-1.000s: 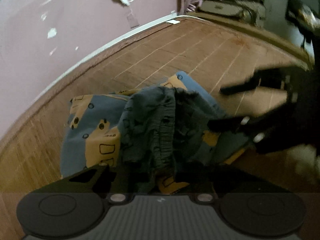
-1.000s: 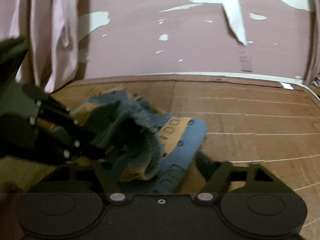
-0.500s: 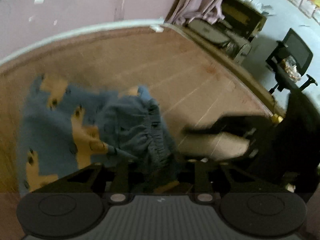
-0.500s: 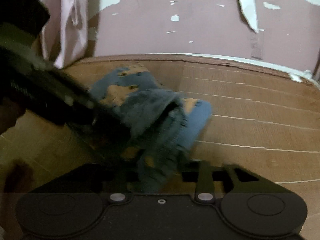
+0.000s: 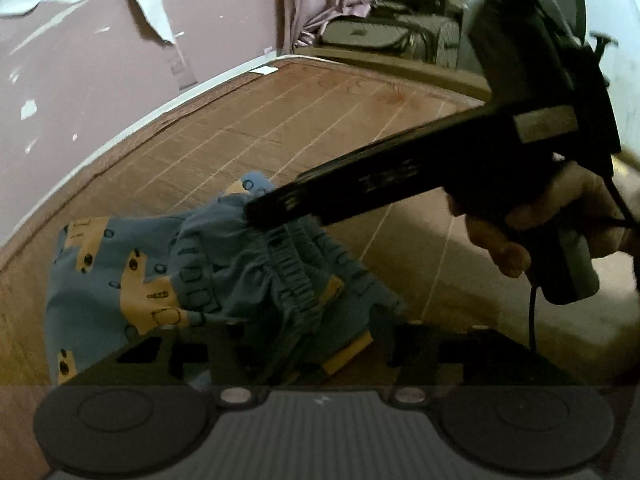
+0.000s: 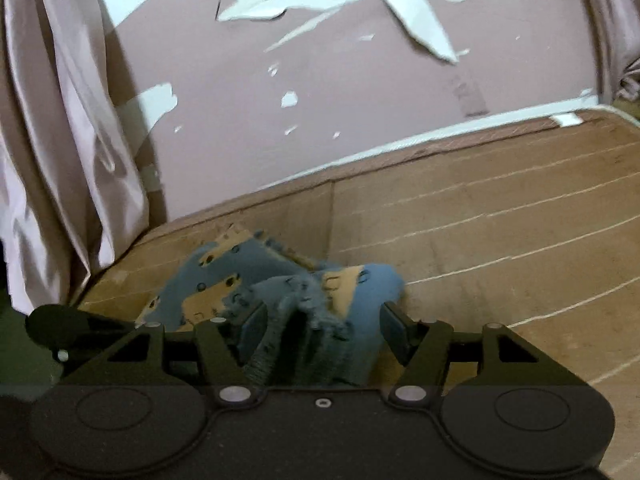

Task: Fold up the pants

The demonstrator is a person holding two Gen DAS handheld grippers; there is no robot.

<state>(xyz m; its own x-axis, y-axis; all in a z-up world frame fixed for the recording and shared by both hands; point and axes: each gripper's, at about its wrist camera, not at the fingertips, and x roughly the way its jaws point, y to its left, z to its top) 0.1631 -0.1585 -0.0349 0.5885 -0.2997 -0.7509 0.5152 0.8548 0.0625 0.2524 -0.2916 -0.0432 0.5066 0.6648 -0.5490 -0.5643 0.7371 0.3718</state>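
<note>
The blue pants [image 5: 132, 280] with tan vehicle prints lie bunched on a brown ribbed mat [image 5: 320, 120]. The elastic waistband is folded up in the middle. At the bottom of the left wrist view, my left gripper [image 5: 312, 340] has its jaws opening, with loose cloth between the fingers. My right gripper [image 5: 256, 212] reaches in from the right, held by a person's hand [image 5: 560, 216], its tips over the top of the bundle. In the right wrist view the right gripper [image 6: 324, 326] stands open around the pants [image 6: 360, 280]. Its right pad [image 6: 396, 328] is clear of the cloth.
A pink wall [image 6: 360, 100] with peeling paint runs behind the mat's far edge. A pale curtain [image 6: 60, 140] hangs at the left. Dark bags [image 5: 400, 36] sit past the mat's far corner. Bare mat [image 6: 520, 220] stretches to the right of the pants.
The left jaws have spread wider around the cloth. The right gripper has swung in across the left view until it sits over the bundle. The bundle has sunk flatter onto the mat.
</note>
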